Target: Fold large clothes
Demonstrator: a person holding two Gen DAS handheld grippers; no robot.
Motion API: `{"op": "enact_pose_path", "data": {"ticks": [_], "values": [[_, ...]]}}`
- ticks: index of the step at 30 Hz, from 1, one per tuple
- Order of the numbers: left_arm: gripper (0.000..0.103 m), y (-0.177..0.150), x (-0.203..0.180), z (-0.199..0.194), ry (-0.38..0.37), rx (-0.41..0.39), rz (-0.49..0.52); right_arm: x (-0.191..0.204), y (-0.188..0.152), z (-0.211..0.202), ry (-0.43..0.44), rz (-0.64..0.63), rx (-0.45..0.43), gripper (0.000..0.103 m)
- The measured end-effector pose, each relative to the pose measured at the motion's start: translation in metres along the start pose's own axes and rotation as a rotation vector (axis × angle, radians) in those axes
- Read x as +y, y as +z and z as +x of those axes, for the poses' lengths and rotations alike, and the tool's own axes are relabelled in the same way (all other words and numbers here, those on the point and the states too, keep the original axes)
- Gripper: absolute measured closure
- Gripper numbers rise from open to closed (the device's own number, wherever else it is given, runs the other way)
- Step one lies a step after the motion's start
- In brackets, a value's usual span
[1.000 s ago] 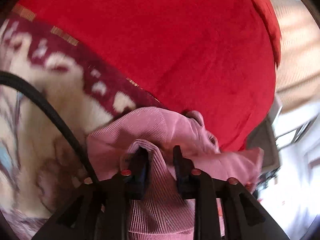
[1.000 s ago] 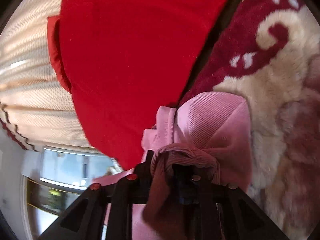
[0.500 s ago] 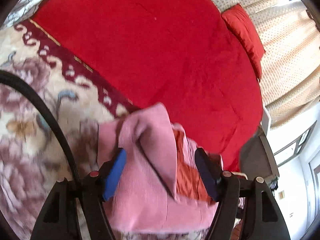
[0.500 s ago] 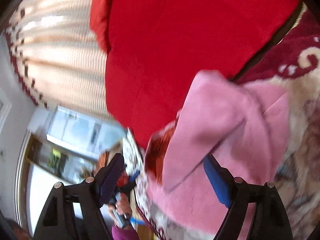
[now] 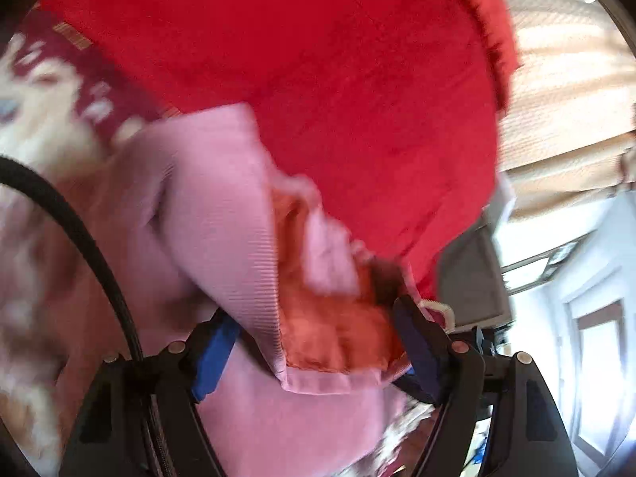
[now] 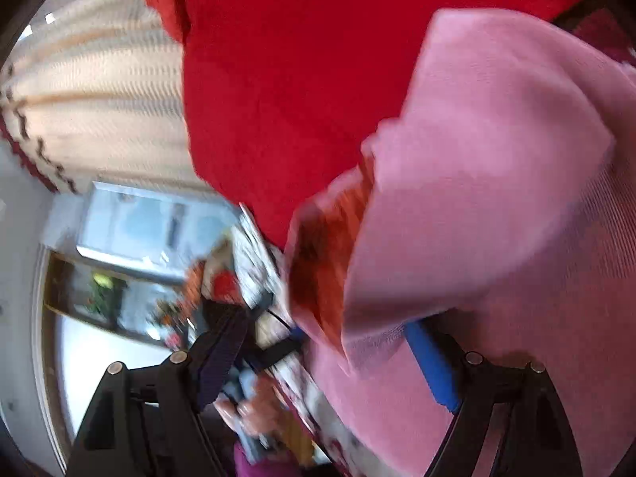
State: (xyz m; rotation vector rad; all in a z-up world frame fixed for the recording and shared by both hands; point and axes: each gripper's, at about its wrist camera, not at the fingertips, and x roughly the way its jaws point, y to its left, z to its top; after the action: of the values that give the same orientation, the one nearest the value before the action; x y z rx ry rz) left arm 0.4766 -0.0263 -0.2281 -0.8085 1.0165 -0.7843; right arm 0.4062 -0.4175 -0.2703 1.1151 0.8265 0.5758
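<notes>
A pink ribbed garment [image 5: 214,214] with an orange-red lining [image 5: 330,330] lies folded on a patterned rug, next to a red bedspread [image 5: 318,79]. My left gripper [image 5: 314,346] is open, its jaws wide on either side of the garment's near fold, blue pads showing. In the right wrist view the same pink garment [image 6: 497,167] fills the right side and its lining [image 6: 326,262] shows at the fold. My right gripper [image 6: 326,353] is open, with the cloth's edge draped over its right fingertip [image 6: 429,361]. Both views are motion-blurred.
The cream and maroon rug [image 5: 43,91] lies under the garment. A red pillow [image 5: 493,31] sits on the bed by striped curtains [image 6: 99,91]. A window [image 6: 135,222] and a person's hand [image 6: 246,409] show at the left of the right wrist view.
One second ago both grippers were shut on the pink garment's edge. Both have opened and let it go, and the garment has dropped into a fold. Both cameras have moved closer to the garment.
</notes>
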Motion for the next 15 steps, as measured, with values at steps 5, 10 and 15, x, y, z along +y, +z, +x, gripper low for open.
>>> {"op": "enact_pose_path", "data": {"ticks": [5, 10, 15], "values": [[0.024, 0.013, -0.029, -0.051, 0.014, -0.315, 0.147, 0.006, 0.023, -0.046, 0.141, -0.067, -0.4, 0.018], [0.024, 0.005, -0.022, -0.056, 0.205, -0.254, 0.139, -0.01, 0.026, -0.062, 0.037, -0.062, -0.445, 0.018], [0.024, -0.025, -0.025, -0.049, 0.514, -0.243, 0.234, -0.012, 0.023, -0.092, -0.124, -0.083, -0.444, 0.018]]}}
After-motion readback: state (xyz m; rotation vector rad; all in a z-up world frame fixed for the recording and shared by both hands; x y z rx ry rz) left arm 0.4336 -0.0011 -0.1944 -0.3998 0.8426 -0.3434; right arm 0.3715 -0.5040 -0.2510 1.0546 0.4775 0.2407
